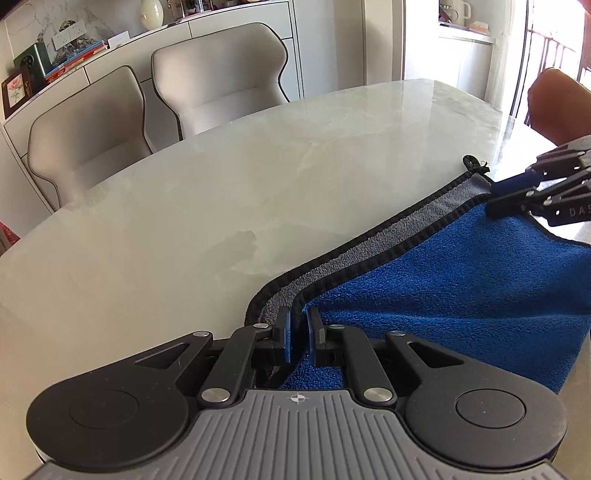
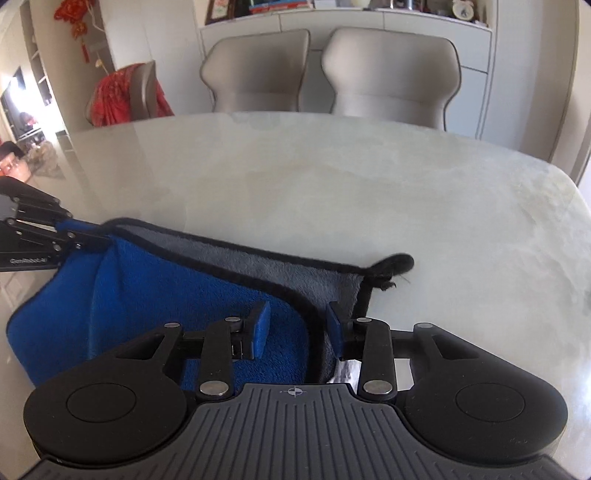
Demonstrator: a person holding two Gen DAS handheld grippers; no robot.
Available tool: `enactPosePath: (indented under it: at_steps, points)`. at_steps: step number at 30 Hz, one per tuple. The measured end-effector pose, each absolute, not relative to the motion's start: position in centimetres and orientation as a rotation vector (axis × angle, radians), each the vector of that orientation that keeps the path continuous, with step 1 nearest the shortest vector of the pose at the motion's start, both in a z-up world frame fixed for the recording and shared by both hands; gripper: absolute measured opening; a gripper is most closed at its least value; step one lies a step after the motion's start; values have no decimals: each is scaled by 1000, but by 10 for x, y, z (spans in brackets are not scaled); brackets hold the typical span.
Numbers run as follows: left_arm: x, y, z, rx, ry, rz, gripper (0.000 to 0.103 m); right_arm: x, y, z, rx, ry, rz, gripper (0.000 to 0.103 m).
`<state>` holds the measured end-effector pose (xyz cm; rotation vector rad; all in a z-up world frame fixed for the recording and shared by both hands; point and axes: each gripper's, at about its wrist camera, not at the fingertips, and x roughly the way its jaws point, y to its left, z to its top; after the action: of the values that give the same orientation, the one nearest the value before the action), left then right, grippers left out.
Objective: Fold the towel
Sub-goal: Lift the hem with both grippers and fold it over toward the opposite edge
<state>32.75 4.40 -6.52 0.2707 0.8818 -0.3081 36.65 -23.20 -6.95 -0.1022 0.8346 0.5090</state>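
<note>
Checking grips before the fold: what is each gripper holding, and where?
The left gripper pinches the towel at its black-trimmed near corner. The right gripper is open, straddling the other corner's edge without clamping it.

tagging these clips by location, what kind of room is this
Most likely a home dining room: a large glossy marble-look table with two padded grey dining chairs pushed up to its far side, and behind them a white sideboard holding books, a framed picture and ornaments.
</note>
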Motion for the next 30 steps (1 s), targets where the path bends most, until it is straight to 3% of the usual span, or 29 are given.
enactPosePath:
  at_steps: [1, 2, 3, 5, 18, 30]
  points:
    - [329, 45, -65, 269, 882, -309, 10, 366, -232, -69, -101, 834, 505, 31]
    - [330, 45, -65, 266, 884, -309, 10, 365, -232, -69, -97, 836, 503, 18]
    - [331, 46, -65, 262, 885, -309, 10, 364, -232, -68, -91, 839, 504, 11]
    - [331, 46, -65, 258, 887, -308, 10, 359, -232, -64, -84, 834, 516, 5]
    - [336, 39, -52, 270, 859, -295, 8, 369, -240, -30, -157, 747, 488, 4]
    - [355, 38, -63, 294, 874, -276, 8, 398, -233, -61, -174, 825, 439, 4]
